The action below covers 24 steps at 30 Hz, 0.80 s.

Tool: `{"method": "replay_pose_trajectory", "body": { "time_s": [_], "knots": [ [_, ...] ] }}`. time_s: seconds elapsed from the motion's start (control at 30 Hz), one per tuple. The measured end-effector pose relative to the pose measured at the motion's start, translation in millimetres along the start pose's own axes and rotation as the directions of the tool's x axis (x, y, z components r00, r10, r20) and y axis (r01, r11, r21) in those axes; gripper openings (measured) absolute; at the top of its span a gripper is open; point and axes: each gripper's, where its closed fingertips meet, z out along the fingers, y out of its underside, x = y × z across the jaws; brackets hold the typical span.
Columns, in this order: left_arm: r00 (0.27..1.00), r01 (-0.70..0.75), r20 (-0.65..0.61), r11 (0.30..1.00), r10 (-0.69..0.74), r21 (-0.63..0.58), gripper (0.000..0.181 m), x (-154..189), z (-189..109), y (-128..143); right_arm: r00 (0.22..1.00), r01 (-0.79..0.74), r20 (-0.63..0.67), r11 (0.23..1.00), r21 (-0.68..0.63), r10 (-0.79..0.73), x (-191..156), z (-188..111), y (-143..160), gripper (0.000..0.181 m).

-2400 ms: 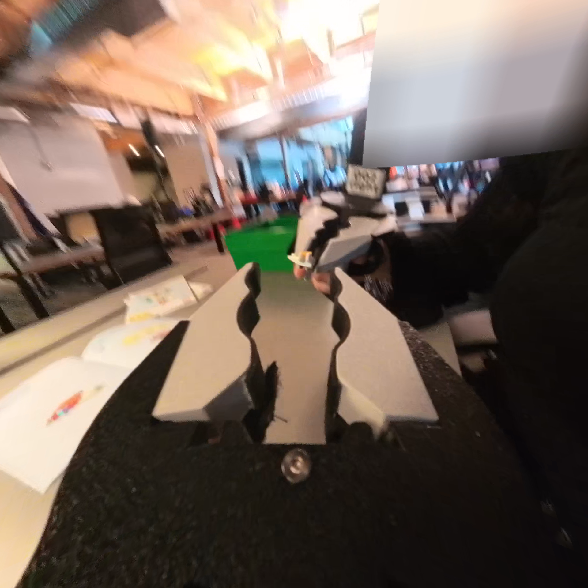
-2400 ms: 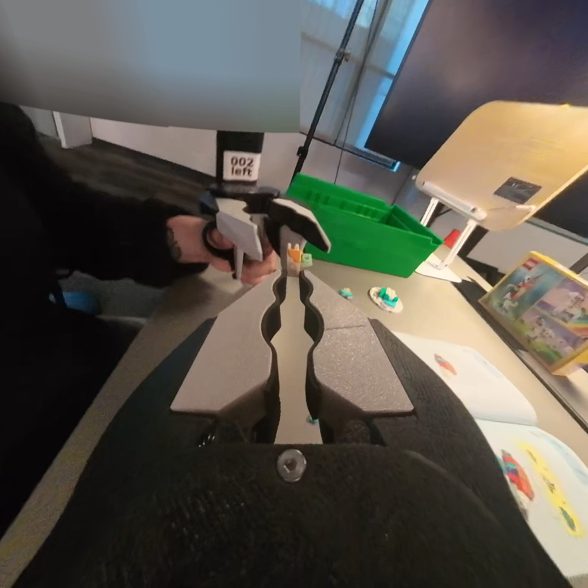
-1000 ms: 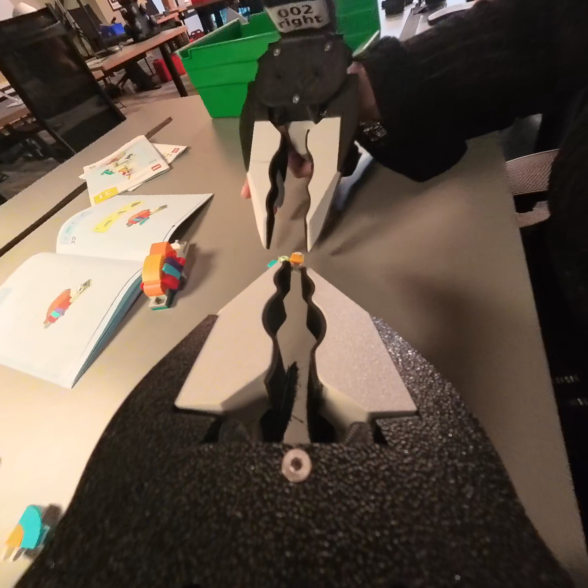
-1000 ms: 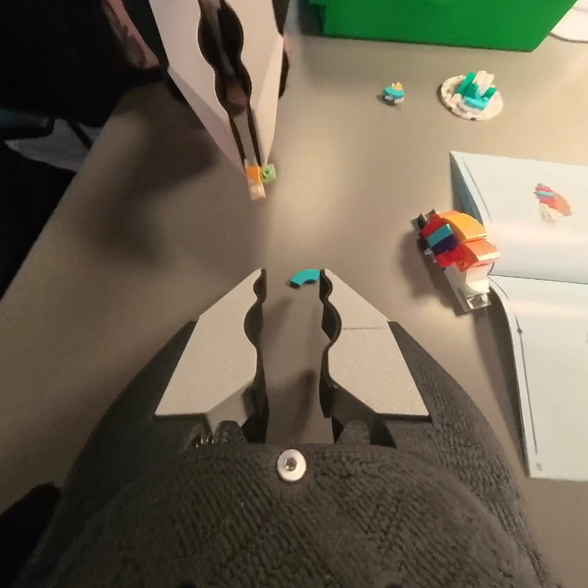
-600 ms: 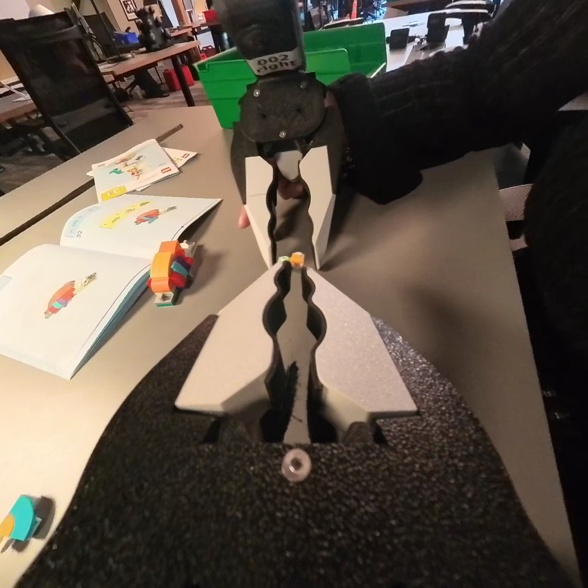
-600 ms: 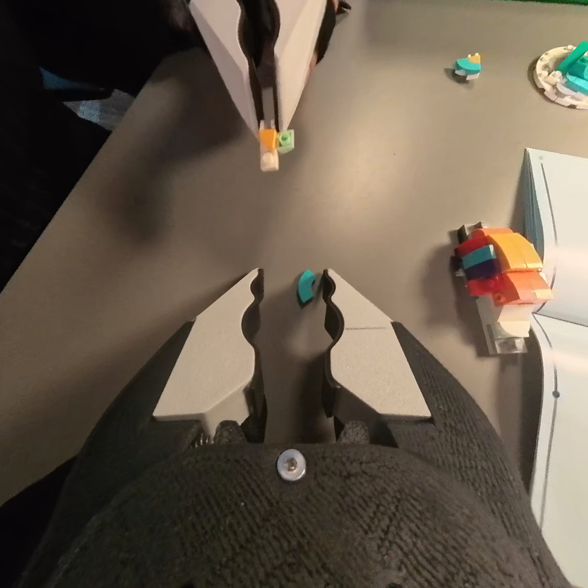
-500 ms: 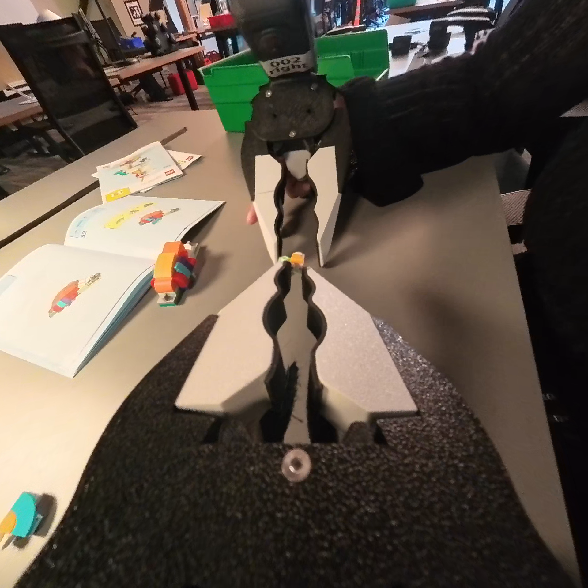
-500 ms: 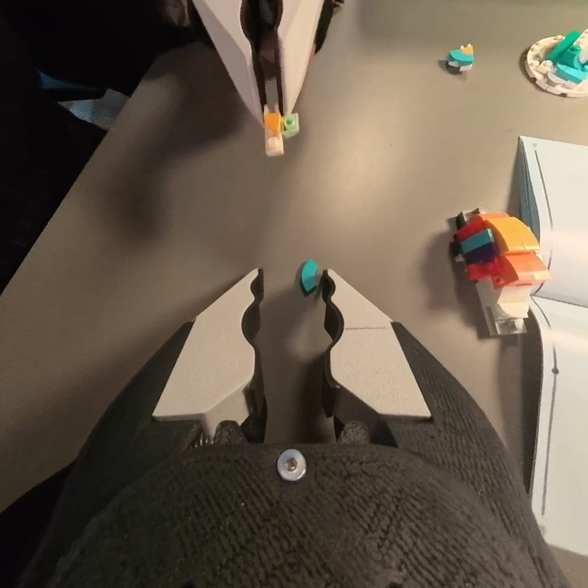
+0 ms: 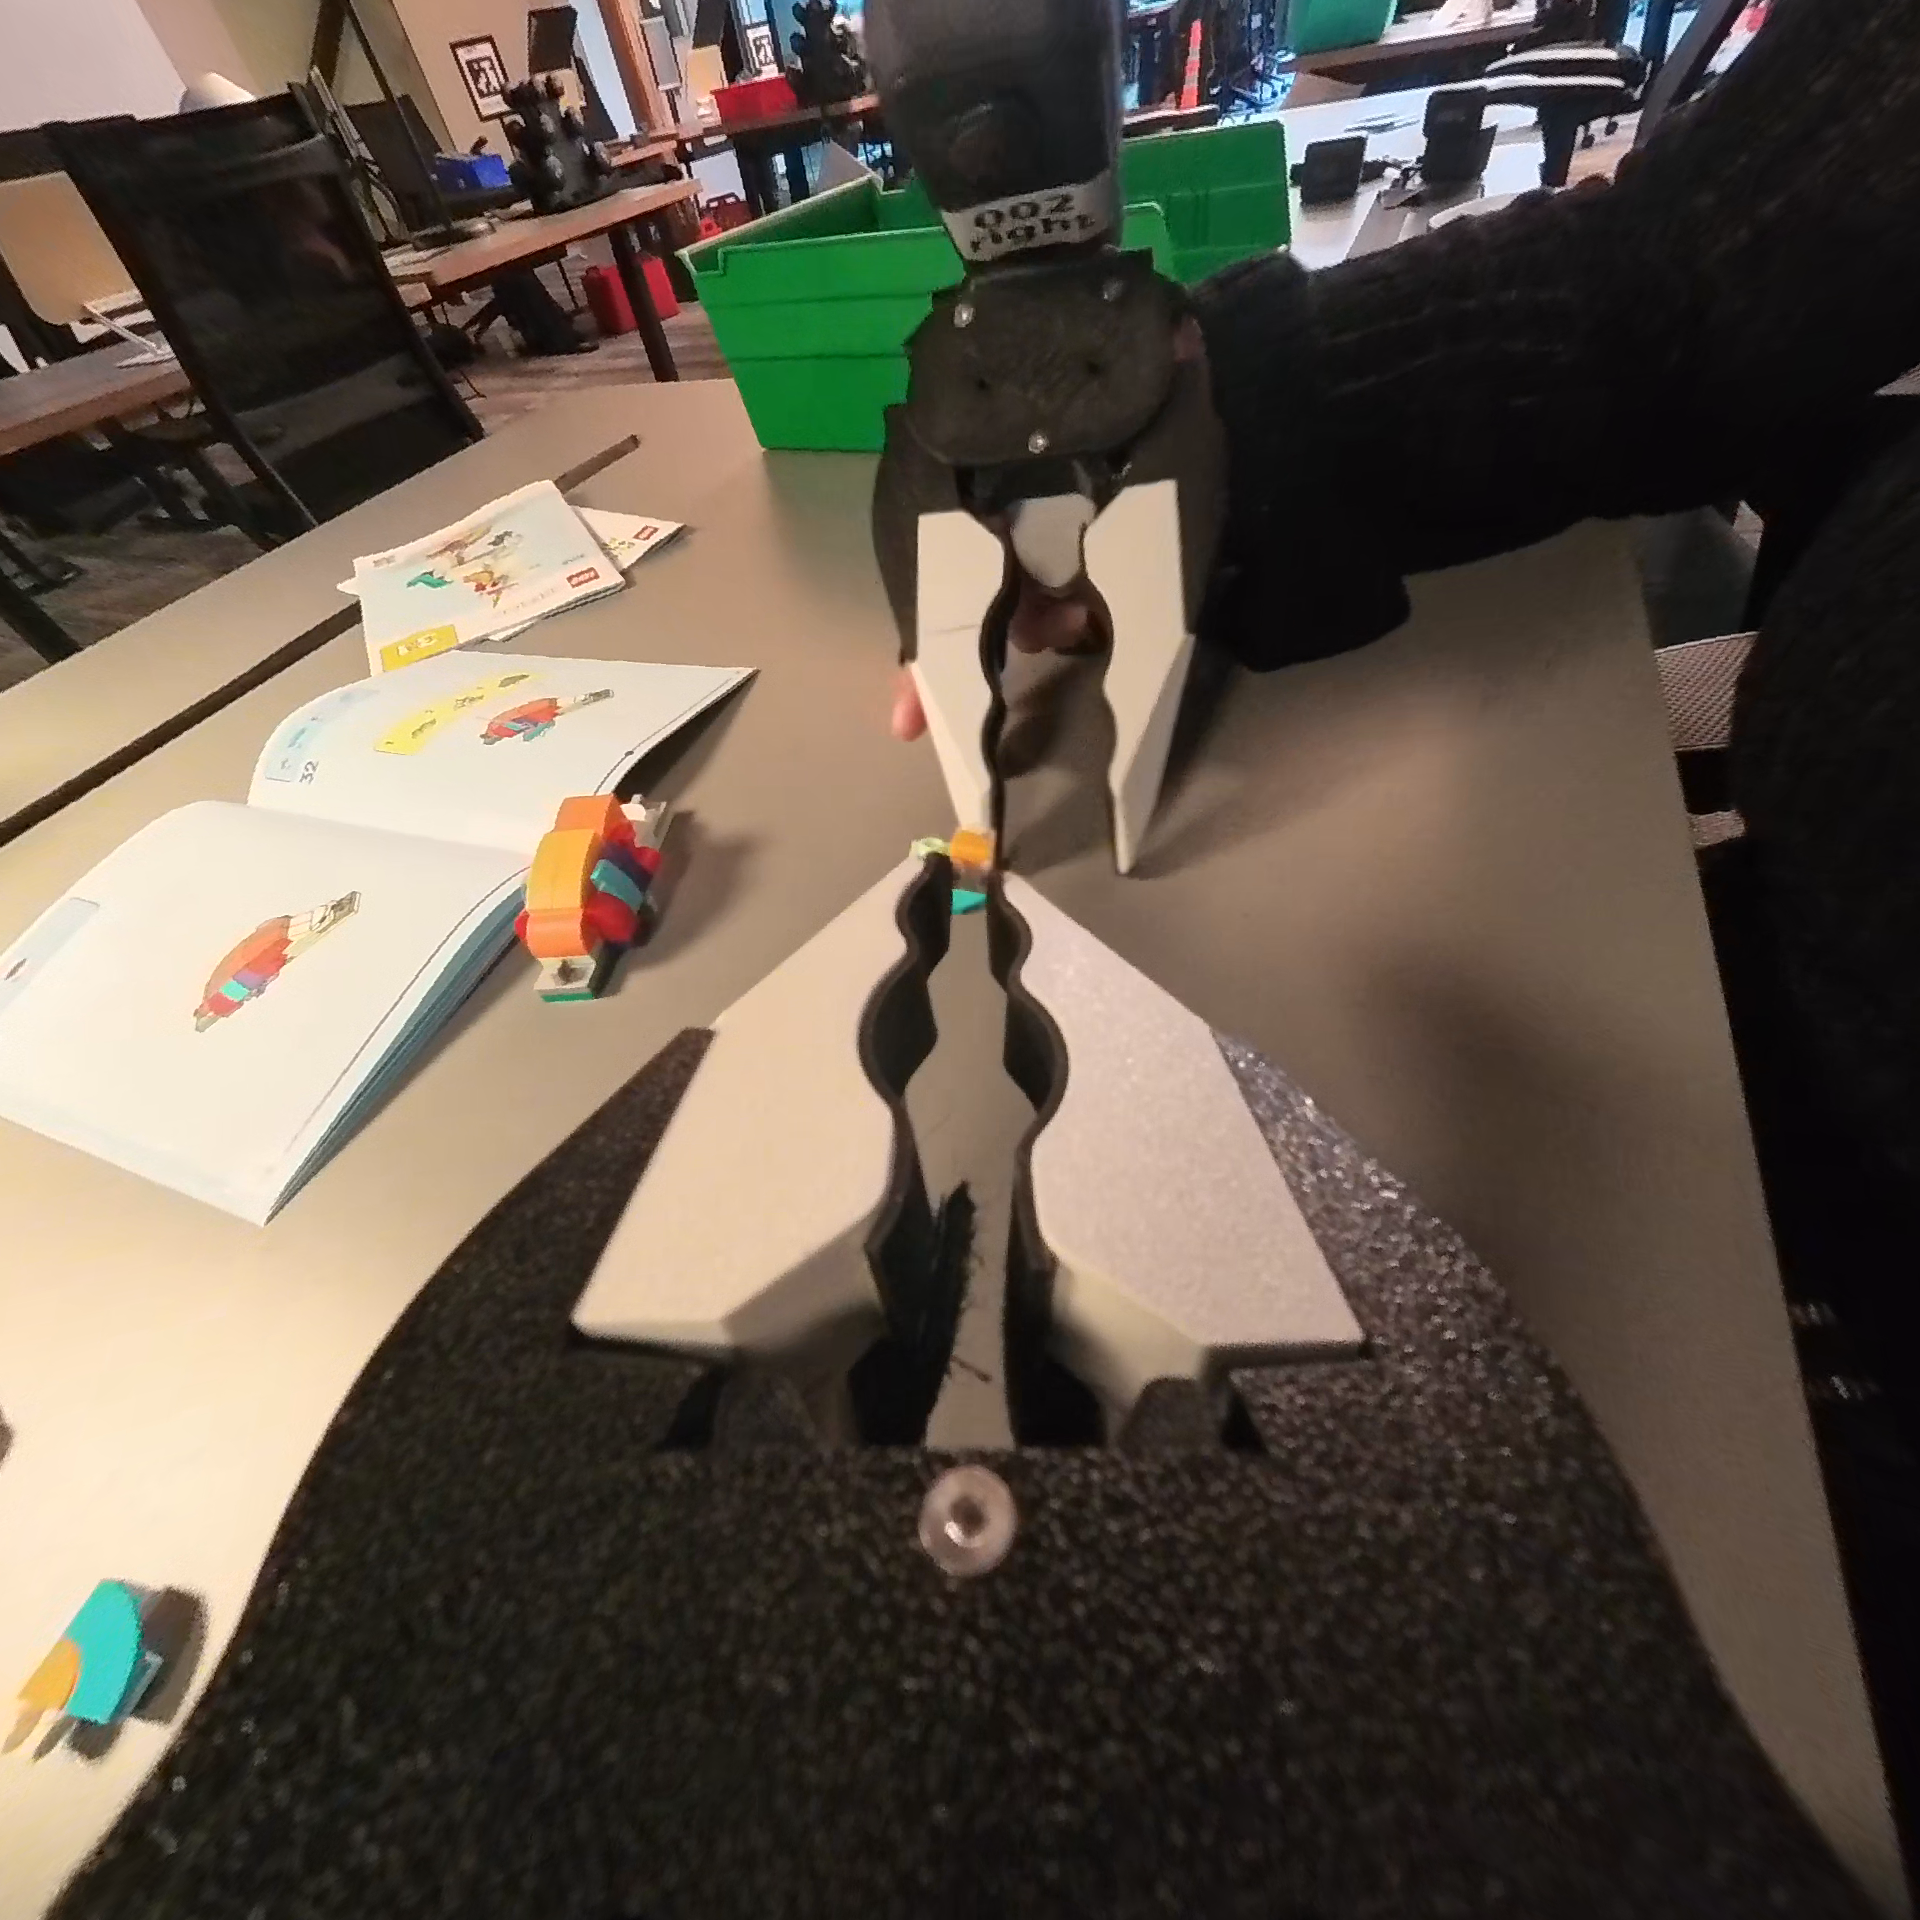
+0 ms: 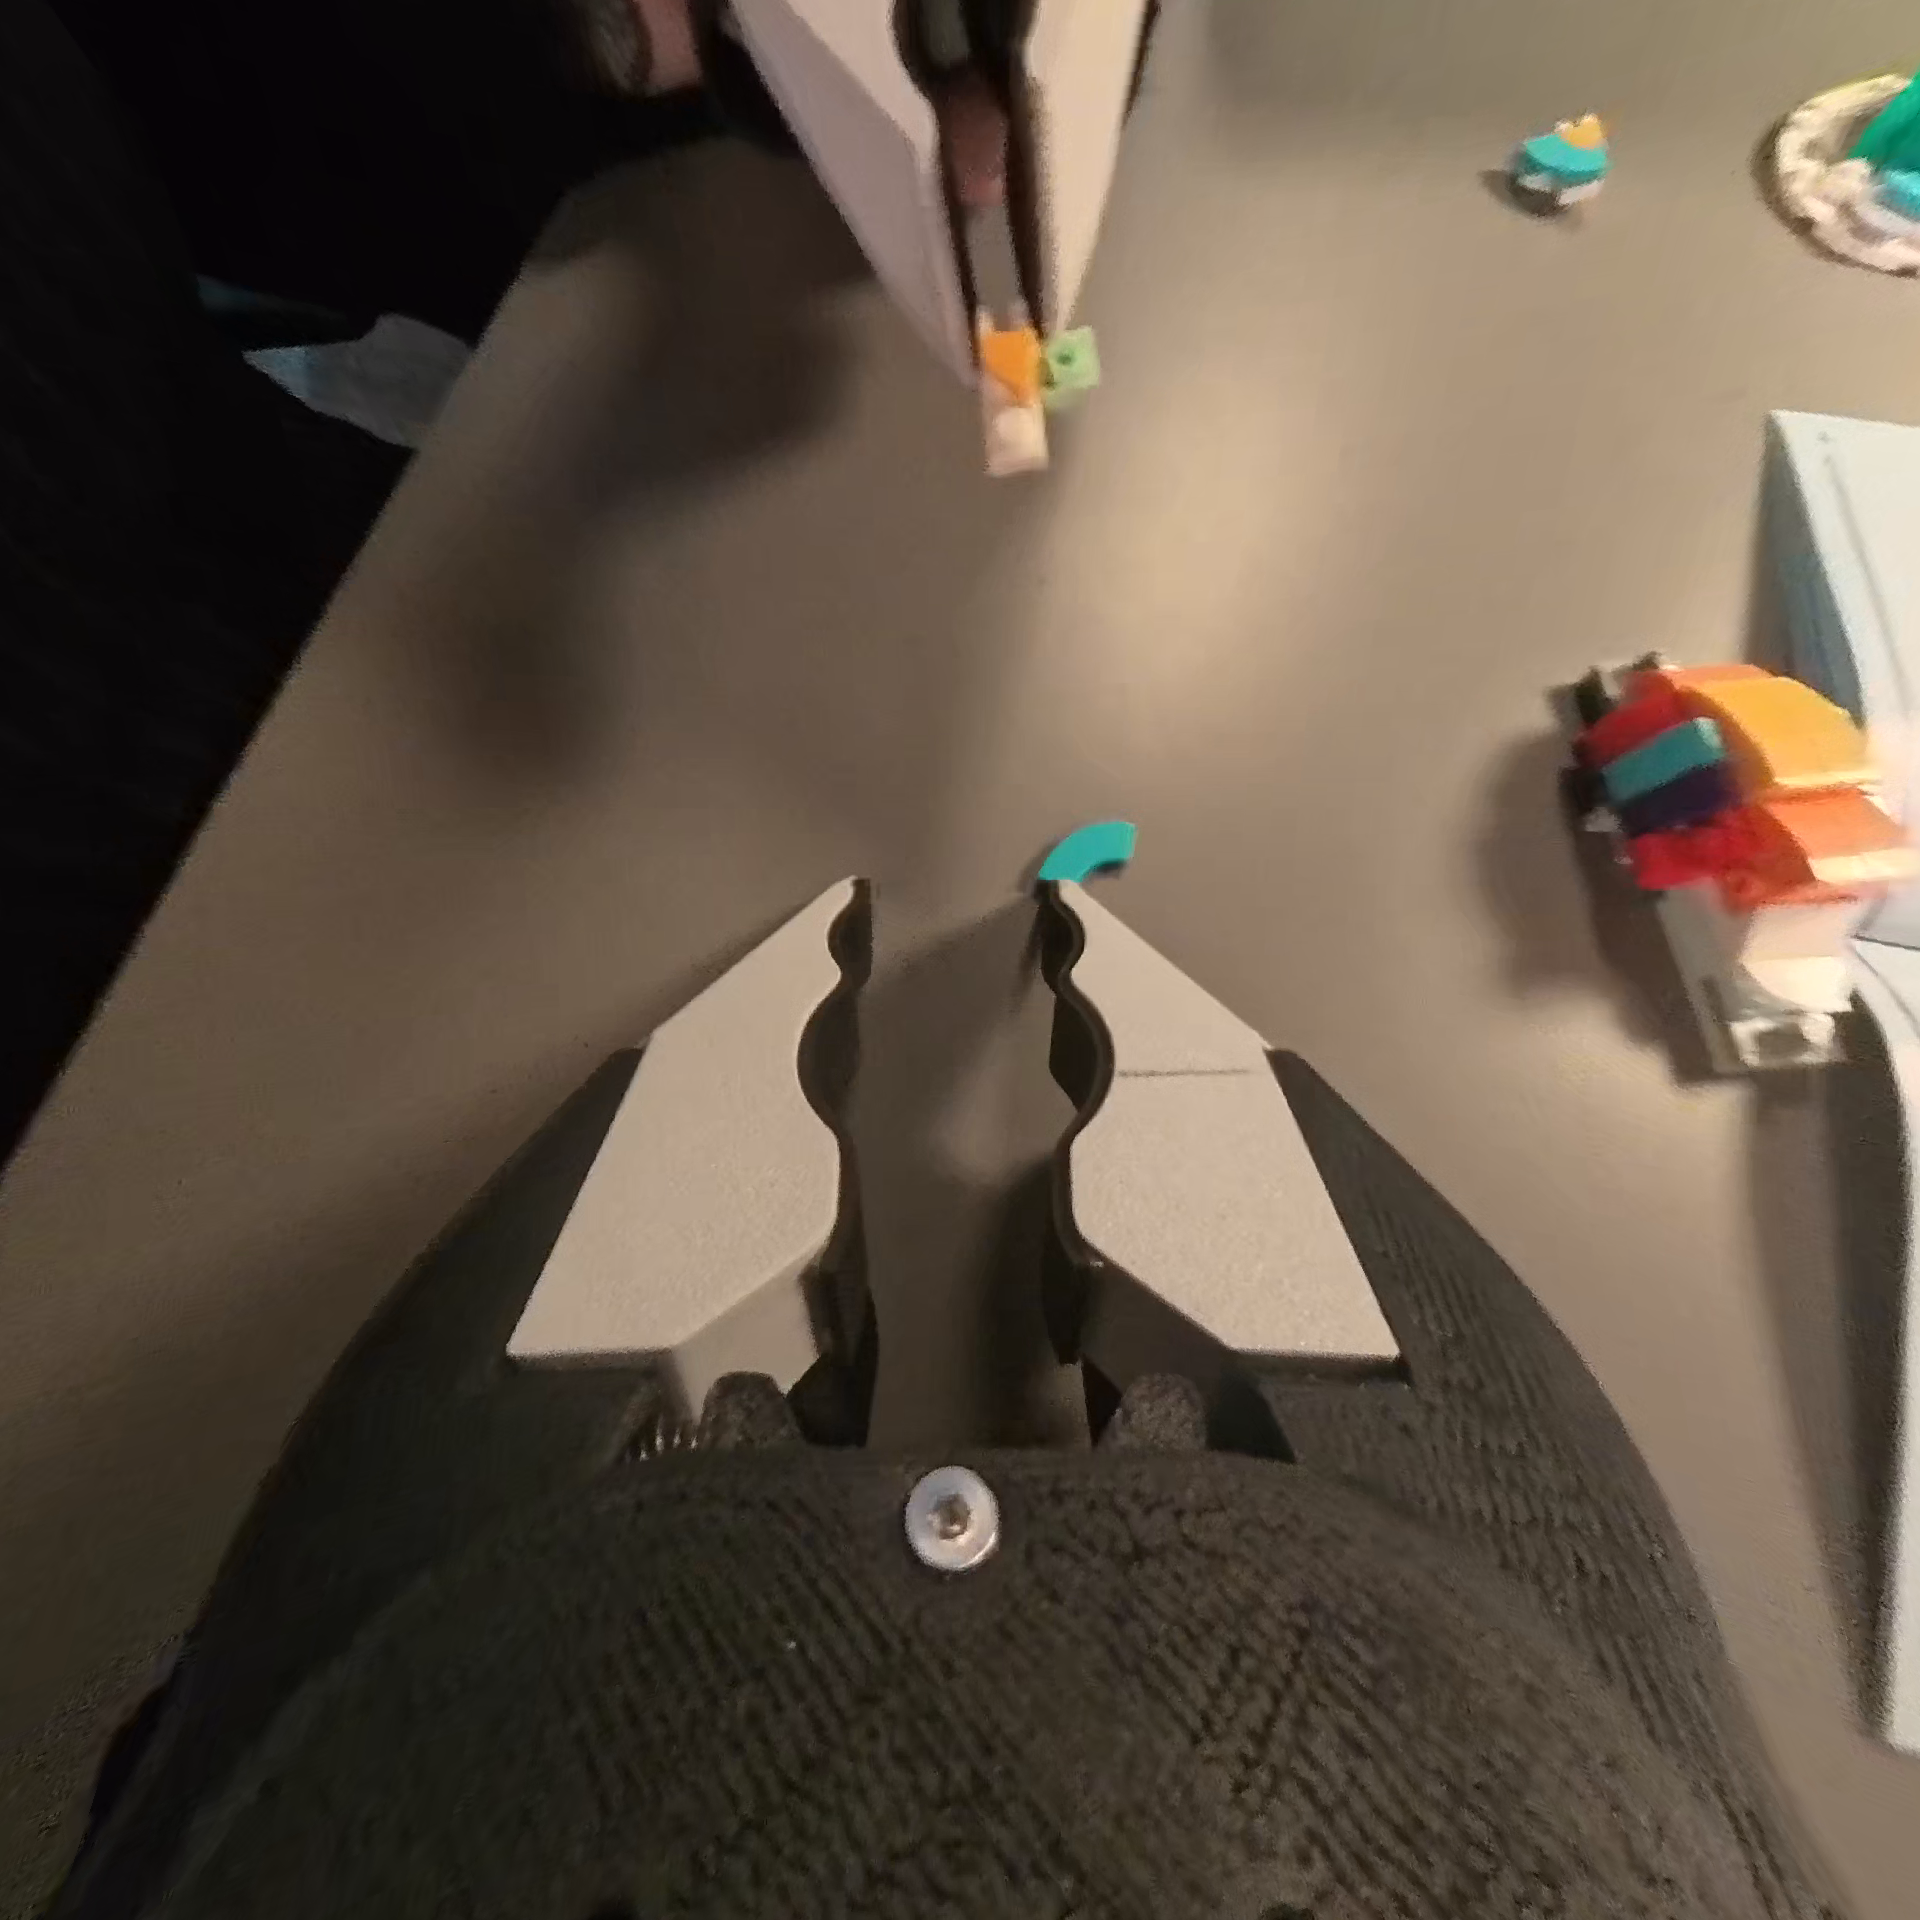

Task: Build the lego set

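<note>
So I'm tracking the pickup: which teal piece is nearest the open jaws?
The small teal arc, at the right gripper tip; other teal bits lie farther off.

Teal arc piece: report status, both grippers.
Left gripper shut on small stack. Right gripper open, empty, low over table. Teal arc lies off its right fingertip, not between them. Nothing blocking.

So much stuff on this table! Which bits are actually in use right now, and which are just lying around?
In use:
left gripper, shut on a small orange, white and green piece
right gripper, open
teal curved piece at its tip
open booklet

Lying about:
green bin
orange-red model
closed booklets
round white base
</note>
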Motion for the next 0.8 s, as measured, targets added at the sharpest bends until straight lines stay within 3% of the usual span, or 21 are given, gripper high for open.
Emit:
{"method": "replay_pose_trajectory", "body": {
  "time_s": [0.13,0.2,0.27,0.57,0.8],
  "knots": [
    [1.0,0.005,0.0,1.0,-0.005,0.0,0.005,-0.5,0.1,0.1,0.994,-0.02,0.108,0.999,0.043,0.016,-19.5,10.6,-18.9,0.039],
    [1.0,0.005,0.0,1.0,-0.005,0.001,0.005,-0.4,0.0,-0.1,0.999,-0.004,0.054,0.996,0.092,-0.001,-8.3,8.0,-27.6,0.038],
    [1.0,0.002,-0.001,1.0,-0.002,0.003,0.005,-0.2,-0.1,-0.3,1.0,0.008,-0.003,0.996,0.089,-0.008,6.2,5.5,-24.7,0.038],
    [1.0,0.001,-0.008,1.0,-0.001,-0.002,0.005,0.9,0.4,0.3,1.0,0.021,0.014,1.0,-0.003,-0.021,13.2,8.9,-7.5,0.037],
    [1.0,0.005,-0.003,1.0,-0.005,0.004,0.005,0.0,-0.2,-0.5,0.993,-0.048,0.112,0.998,0.046,0.043,-7.0,-6.9,-3.2,0.027]
  ]
}}
